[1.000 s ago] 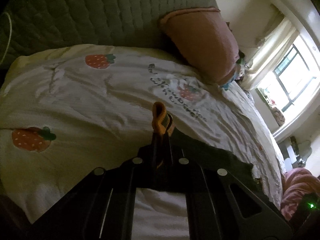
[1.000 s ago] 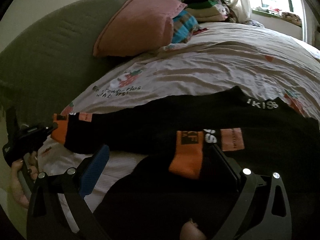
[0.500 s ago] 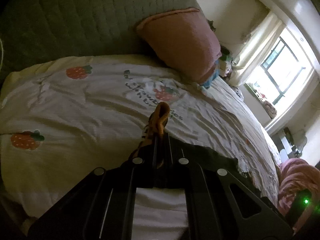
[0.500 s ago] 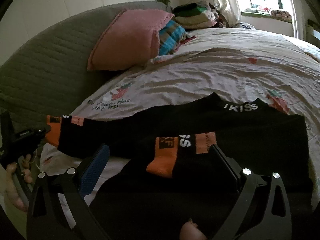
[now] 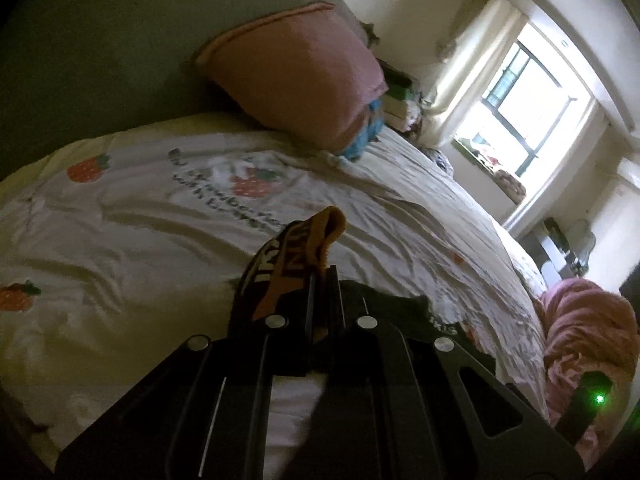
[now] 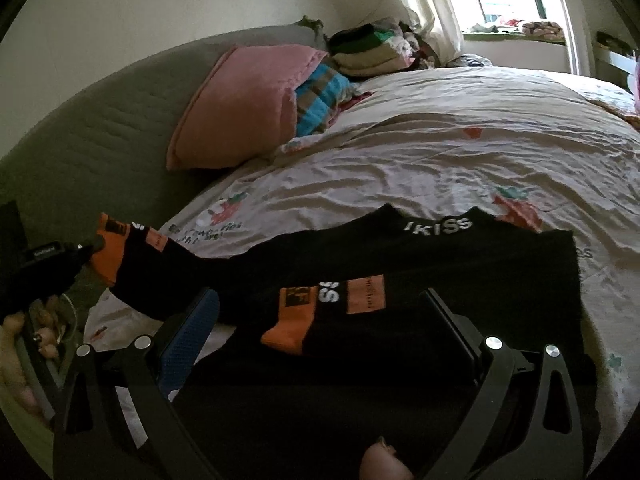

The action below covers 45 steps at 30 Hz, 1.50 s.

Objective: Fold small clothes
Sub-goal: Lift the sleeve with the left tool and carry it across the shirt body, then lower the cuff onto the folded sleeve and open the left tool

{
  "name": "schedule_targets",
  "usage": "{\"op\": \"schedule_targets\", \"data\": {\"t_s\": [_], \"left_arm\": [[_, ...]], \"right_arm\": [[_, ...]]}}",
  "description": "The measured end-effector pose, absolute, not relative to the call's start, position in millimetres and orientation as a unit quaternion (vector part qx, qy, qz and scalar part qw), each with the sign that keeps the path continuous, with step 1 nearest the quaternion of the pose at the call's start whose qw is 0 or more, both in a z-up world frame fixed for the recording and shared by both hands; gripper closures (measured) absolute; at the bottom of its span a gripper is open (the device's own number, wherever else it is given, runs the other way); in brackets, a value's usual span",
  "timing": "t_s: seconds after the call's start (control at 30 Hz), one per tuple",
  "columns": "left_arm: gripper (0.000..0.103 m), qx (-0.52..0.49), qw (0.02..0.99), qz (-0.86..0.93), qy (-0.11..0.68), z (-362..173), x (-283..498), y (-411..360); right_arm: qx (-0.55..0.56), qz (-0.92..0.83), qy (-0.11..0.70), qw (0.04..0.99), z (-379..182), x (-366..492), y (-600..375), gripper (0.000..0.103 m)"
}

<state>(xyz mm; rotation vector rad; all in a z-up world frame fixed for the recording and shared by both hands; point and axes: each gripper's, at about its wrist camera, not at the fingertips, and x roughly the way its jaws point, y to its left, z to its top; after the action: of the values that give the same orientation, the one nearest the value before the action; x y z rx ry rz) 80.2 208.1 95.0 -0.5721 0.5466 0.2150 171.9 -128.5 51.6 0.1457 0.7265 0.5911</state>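
A black top (image 6: 460,264) with white lettering at the neck lies spread on the strawberry-print bedsheet (image 6: 440,160), near the camera, with the pink pillow (image 6: 244,104) and a pile of folded clothes (image 6: 372,50) far back by the headboard. The left tool (image 5: 322,276) is clenched on the orange cuff (image 5: 316,236) of one sleeve, which it holds raised off the bed at the left of the garment; in the right wrist view that sleeve stretches out leftward from the body of the top. The right tool (image 6: 320,320) stands released, its blue-padded finger and its black finger either side of the other orange cuff (image 6: 296,316), which already lies folded across the chest; nothing is pinched between them. The step in hand looks like bringing the left sleeve in over the body. To do it well, the cuff should be carried across and toward the right with the sleeve kept lightly taut, so it lands flat and roughly level with the sleeve already folded in. The open right tool could press down on the body near the shoulder to stop the whole top from dragging over the loose sheet. Letting go only once the cuff lies flat should avoid a twisted sleeve.
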Motion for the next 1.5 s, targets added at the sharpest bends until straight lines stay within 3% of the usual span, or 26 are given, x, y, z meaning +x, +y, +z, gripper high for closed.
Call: {"op": "schedule_targets", "data": {"t_s": [0.87,1.5], "left_arm": [[0.103,-0.188,0.923,-0.008,0.337,106,168,59],[0.102,-0.155,0.885,-0.117,0.424,37,219,-30]], "right_arm": [[0.182,0.207,0.334,0.902,40,179,-266,0.005],[0.21,0.156,0.343,0.902,18,189,-304,0.005]]}}
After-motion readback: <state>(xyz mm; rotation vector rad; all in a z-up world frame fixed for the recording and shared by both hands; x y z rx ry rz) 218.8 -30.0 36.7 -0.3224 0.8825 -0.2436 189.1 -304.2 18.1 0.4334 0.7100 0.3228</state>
